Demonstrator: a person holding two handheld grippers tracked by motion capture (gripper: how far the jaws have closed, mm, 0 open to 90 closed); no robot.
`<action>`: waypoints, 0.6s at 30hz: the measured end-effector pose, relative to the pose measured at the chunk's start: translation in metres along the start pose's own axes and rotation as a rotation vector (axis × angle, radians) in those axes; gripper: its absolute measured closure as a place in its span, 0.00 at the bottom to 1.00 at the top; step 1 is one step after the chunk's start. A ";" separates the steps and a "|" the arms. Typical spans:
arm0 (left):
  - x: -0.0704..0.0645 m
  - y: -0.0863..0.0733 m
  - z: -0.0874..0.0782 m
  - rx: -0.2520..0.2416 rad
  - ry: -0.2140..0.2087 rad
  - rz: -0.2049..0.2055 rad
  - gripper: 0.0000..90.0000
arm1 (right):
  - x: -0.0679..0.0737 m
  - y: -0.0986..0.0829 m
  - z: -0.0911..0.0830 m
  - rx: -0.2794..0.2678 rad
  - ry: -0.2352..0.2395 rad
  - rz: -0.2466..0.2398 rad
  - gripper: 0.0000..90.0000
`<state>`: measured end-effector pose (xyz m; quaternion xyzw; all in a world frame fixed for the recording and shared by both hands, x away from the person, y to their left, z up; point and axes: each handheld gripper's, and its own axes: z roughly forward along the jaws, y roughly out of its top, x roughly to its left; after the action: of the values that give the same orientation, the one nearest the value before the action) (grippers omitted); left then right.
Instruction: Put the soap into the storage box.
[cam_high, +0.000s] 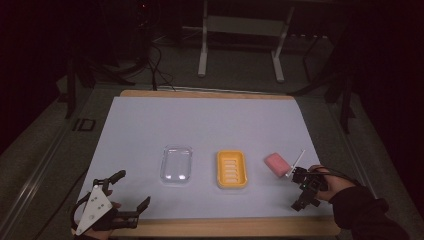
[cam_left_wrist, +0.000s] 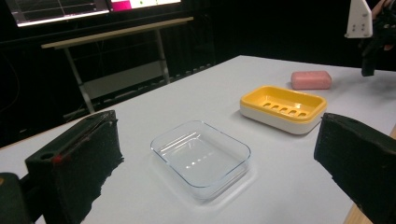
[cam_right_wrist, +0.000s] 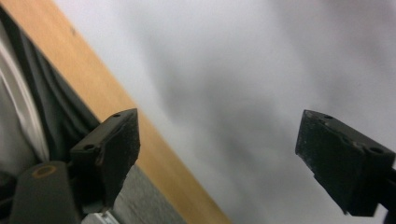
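A clear shallow dish lies on the white table cover, left of a yellow soap dish with a slotted floor. A pink soap bar rests to the right of both. My left gripper hovers near the front left corner, open and empty, facing the clear dish. My right gripper is just right of the soap, tilted down at the table's front edge, open and empty.
The white cover lies on a wooden table whose front edge is bare. A metal stand is behind the table. Dark floor surrounds it.
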<state>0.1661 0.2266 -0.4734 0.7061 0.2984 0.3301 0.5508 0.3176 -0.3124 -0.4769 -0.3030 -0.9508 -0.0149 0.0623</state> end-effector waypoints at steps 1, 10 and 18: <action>0.000 0.000 0.000 0.001 0.000 0.000 0.01 | -0.001 0.001 -0.001 -0.026 -0.010 0.020 0.15; 0.000 0.000 0.000 0.000 -0.003 0.001 0.01 | -0.009 0.011 -0.007 -0.147 -0.046 0.105 0.14; 0.000 0.000 0.000 0.000 -0.004 -0.001 0.01 | -0.017 0.017 -0.004 -0.190 -0.064 0.154 0.14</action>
<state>0.1661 0.2265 -0.4734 0.7067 0.2978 0.3286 0.5513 0.3419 -0.3088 -0.4749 -0.3798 -0.9206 -0.0906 0.0039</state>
